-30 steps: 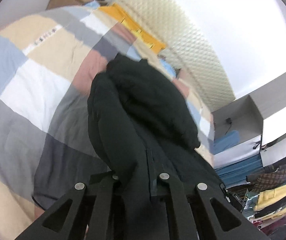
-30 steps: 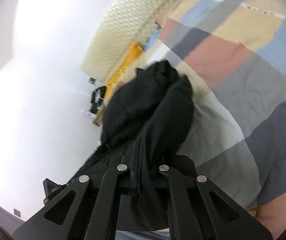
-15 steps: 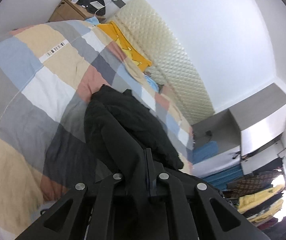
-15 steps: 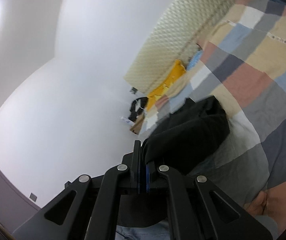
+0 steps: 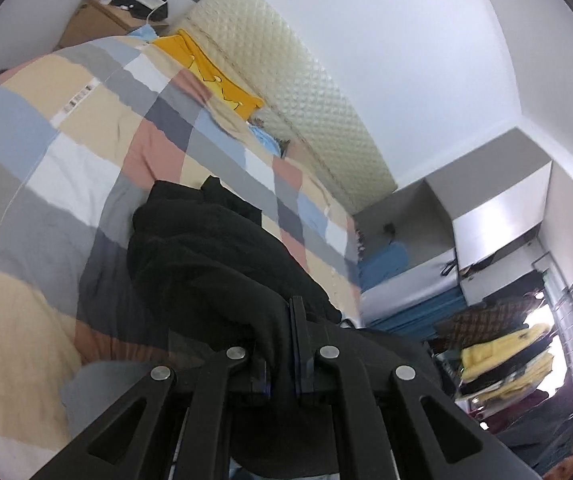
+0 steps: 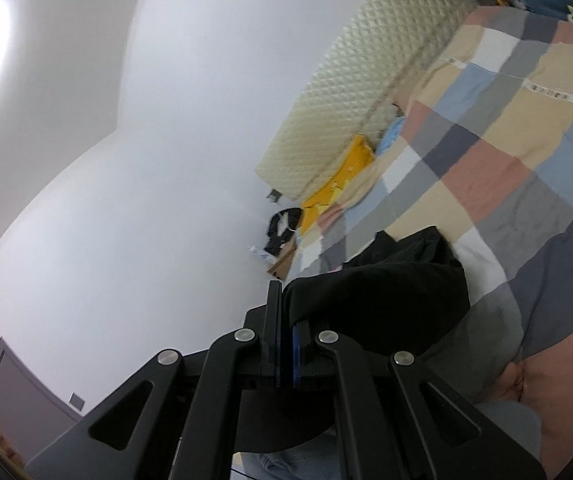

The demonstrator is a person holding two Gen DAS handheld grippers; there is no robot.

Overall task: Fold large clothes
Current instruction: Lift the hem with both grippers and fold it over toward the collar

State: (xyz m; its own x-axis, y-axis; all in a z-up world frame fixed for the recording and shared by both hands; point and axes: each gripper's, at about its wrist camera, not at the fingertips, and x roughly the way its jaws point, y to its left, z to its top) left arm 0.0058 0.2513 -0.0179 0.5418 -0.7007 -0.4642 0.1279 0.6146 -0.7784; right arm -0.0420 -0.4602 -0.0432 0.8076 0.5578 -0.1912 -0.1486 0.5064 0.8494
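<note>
A bed with a patchwork quilt (image 5: pixel 66 152) of beige, grey, blue and pink fills the room below a white wall and a quilted cream headboard (image 5: pixel 306 96). Compared with a second ago, more wall and quilt show in both views, and the black garment (image 5: pixel 214 256) looks smaller and hangs farther from the bedding. It trails from both tools down to the quilt. The left gripper (image 5: pixel 286 320) is clamped on its cloth; the right gripper (image 6: pixel 284 312) pinches another edge, fabric draping to its right.
</note>
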